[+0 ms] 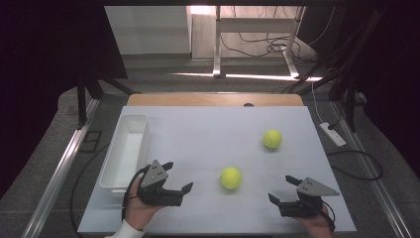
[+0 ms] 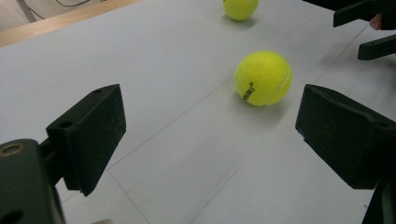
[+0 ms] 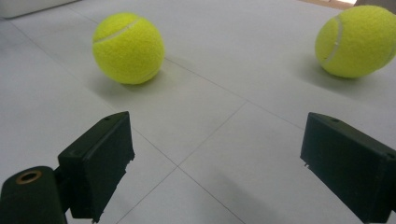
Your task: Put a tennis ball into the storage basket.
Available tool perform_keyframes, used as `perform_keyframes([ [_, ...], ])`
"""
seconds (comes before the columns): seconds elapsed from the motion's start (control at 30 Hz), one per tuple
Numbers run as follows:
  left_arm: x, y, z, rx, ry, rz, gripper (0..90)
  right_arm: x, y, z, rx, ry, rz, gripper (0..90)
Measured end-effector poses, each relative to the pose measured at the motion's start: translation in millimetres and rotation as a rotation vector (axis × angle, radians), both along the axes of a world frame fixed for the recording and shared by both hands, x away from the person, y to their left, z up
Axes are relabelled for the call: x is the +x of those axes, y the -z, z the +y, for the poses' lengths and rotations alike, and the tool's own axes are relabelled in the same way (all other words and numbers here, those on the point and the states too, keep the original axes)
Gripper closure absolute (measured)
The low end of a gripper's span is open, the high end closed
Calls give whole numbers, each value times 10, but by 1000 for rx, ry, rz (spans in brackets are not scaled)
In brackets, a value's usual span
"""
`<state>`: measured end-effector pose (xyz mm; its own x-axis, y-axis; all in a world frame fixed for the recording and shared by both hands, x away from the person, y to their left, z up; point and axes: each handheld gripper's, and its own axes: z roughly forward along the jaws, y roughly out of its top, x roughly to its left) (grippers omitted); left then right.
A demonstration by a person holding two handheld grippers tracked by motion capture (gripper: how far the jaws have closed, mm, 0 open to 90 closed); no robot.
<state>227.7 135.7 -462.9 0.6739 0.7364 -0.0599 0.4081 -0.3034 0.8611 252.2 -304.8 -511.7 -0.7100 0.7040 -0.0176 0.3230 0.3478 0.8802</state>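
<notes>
High view shows white bin [image 1: 127, 148] at left. Left gripper [image 1: 179, 178] and right gripper [image 1: 283, 189]: fingers spread wide, gripping nothing. Left gripper view reveals printing on near ball [image 2: 263, 78].

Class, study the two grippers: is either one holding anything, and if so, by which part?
Nothing is held. The left gripper and right gripper both have open jaws with only table between them, apart from the two tennis balls.

A white table [image 1: 208, 124] is carrying two tennis balls and a white bin [image 1: 126, 148]. The near ball [image 1: 231, 177] is lying between the grippers, the far ball [image 1: 272, 139] beyond the right one, the bin beyond the left one.
</notes>
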Motion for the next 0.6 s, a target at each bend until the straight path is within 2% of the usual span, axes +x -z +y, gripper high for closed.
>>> perform_keyframes([
  [0.43, 89, -10, -123, 7, 31, 10, 93, -2, -1, -17, -1, 6, -2, 88],
  [0.6, 110, -29, -149, -4, 46, 17, 93, -1, 4, -16, -4, 5, 0, 88],
])
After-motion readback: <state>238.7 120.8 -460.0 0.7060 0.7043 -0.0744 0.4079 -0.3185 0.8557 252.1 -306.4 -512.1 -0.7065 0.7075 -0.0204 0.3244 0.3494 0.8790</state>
